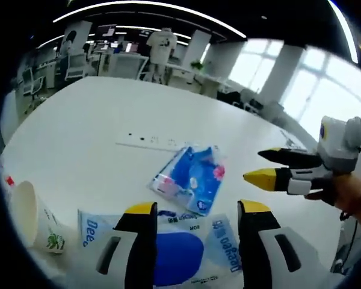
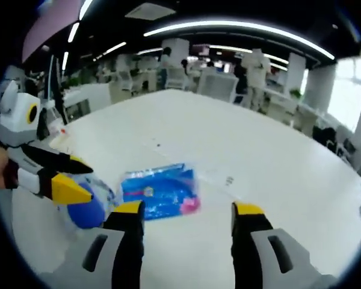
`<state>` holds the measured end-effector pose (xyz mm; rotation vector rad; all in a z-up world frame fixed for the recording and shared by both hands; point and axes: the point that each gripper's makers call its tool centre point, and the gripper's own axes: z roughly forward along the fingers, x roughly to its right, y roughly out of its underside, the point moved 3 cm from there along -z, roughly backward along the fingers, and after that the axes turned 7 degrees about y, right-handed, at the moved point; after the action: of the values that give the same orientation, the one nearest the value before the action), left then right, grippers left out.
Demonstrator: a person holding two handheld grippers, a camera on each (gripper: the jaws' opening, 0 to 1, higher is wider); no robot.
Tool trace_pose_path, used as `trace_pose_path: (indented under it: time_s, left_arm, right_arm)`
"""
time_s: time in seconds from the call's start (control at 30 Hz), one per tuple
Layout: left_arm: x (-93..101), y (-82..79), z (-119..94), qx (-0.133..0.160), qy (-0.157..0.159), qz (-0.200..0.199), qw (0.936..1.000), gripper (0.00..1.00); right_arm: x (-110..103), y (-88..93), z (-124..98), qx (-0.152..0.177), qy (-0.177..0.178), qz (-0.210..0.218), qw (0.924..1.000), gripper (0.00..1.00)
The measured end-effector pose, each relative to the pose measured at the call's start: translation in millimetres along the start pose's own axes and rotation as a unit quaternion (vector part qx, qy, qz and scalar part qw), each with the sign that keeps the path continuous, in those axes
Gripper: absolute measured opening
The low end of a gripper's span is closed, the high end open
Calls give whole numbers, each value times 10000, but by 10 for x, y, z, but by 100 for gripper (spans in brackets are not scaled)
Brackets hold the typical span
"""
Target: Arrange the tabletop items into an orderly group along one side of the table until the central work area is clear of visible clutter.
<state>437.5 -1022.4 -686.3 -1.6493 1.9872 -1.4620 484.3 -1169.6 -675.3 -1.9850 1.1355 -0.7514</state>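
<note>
Both grippers hang over the white bench [image 1: 108, 114] with jaws apart and empty, apparently lined up to gather the packs. The left gripper [image 1: 195, 211] straddles a blue-and-white wet-wipe pack [image 1: 168, 250] at 6 o'clock. A glossy blue tissue packet [image 1: 192, 177] lies centrally; a paper cup [image 1: 33, 217] lies tipped at 8 o'clock. The right gripper [image 2: 186, 211] faces the packet.
</note>
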Motion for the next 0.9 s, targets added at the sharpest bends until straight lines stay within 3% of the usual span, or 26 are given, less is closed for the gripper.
trace_pose_path:
  time_s: [0.2, 0.33, 0.53, 0.77, 0.9]
  left_arm:
    - [-27, 110, 157, -134, 112, -433, 9989, 45]
    - [-62, 104, 248, -67, 130, -453, 9989, 40]
    - [-86, 129, 328, -27, 162, -795, 9967, 36]
    - [-176, 193, 369, -105, 13, -838, 9964, 28]
    - [-238, 203, 396, -178, -28, -819, 9965, 21]
  right_arm:
    - [8, 26, 259, -51, -68, -296, 9995, 45]
    - [1, 60, 383, -107, -134, -309, 9994, 37]
    - [24, 125, 548, -251, -86, -402, 9988, 29]
    - [37, 182, 674, -313, -93, -16, 9995, 18]
    - [63, 194, 695, -370, -75, -130, 9992, 1]
